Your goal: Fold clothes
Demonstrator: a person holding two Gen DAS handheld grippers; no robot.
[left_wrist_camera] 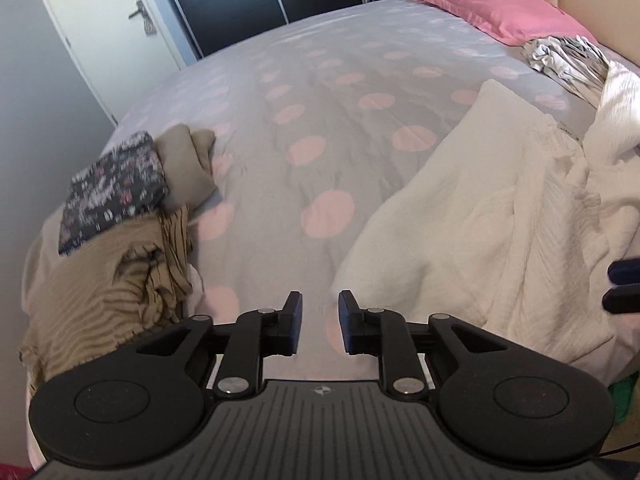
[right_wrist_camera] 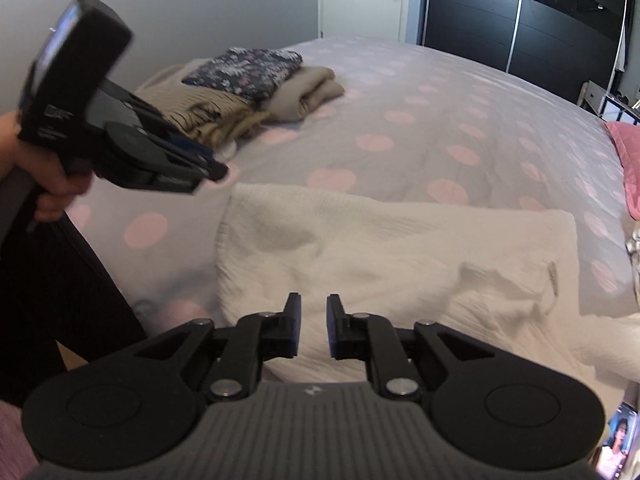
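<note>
A white knit garment (right_wrist_camera: 400, 256) lies spread on the bed (left_wrist_camera: 320, 92), on its near right part as the left wrist camera sees it. The weave is ribbed and textured. Its far edge lies fairly straight and flat on the spotted cover, while the near part bunches into folds and creases. A small tag (right_wrist_camera: 553, 276) shows near the neckline, too small to read. More white fabric (left_wrist_camera: 616, 104) heaps up at the right edge, beside a crumpled grey-white piece (left_wrist_camera: 560, 56).

At the far left corner of the bed sits a pile of clothes (right_wrist_camera: 256, 92): a dark floral piece on top, a striped tan one below it, a plain beige one beside them. A pink pillow (left_wrist_camera: 492, 8) lies at the head.

No writing can be read anywhere; the pale markings on the left gripper's body are blurred.

The left gripper (left_wrist_camera: 319, 322) hangs over bare cover just left of the garment's edge, fingers parted, gripping nothing. In the right wrist view a hand (right_wrist_camera: 48, 176) holds it by the handle, tilted down toward the bed. The right gripper (right_wrist_camera: 313, 330) hovers over the near part of the garment, jaws apart with a narrow gap, empty.
</note>
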